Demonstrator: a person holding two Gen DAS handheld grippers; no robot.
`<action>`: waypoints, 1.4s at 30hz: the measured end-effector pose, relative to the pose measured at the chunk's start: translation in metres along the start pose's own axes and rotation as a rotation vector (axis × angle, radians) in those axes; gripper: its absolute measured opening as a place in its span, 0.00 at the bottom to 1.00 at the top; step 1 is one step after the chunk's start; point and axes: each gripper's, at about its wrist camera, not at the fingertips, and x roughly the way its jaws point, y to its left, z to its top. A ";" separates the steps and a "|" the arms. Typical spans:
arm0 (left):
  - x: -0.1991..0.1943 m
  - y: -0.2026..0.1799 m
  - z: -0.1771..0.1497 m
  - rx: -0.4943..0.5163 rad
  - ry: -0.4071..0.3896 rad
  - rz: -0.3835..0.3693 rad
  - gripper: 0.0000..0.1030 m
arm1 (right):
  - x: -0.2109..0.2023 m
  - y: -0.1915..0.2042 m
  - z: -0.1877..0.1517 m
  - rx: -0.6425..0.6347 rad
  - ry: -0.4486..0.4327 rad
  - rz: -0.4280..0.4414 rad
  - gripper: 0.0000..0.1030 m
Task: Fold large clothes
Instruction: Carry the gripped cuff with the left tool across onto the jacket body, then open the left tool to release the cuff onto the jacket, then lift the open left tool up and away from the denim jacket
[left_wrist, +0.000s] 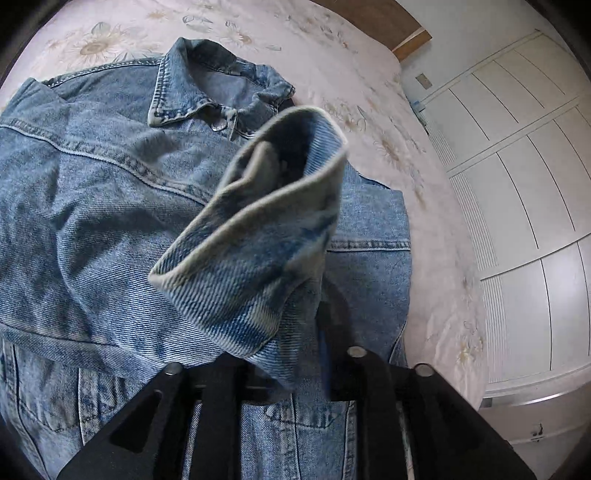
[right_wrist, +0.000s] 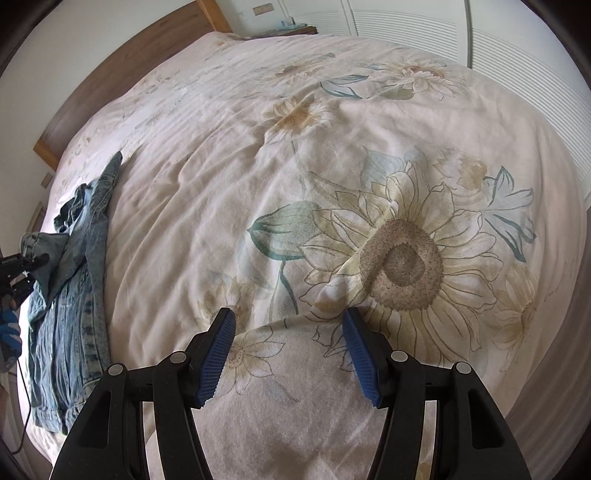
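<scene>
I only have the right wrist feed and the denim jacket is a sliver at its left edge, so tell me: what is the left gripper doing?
Observer: The left gripper is shut on the sleeve cuff, held raised above the denim jacket.
Operator: Is the jacket face up?
Observer: Yes; its collar and a top button show.
Operator: Anything beyond it?
Observer: White wardrobe doors past the bedspread.
</scene>
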 end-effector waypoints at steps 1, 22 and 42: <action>0.001 -0.001 0.001 0.002 0.000 0.002 0.26 | 0.000 0.000 0.000 0.002 -0.001 0.001 0.60; -0.015 -0.069 -0.011 0.159 -0.044 0.042 0.45 | -0.022 -0.006 -0.005 0.020 -0.038 -0.011 0.60; -0.059 0.076 -0.038 -0.050 -0.166 0.302 0.45 | -0.015 0.009 -0.001 -0.014 -0.024 -0.030 0.60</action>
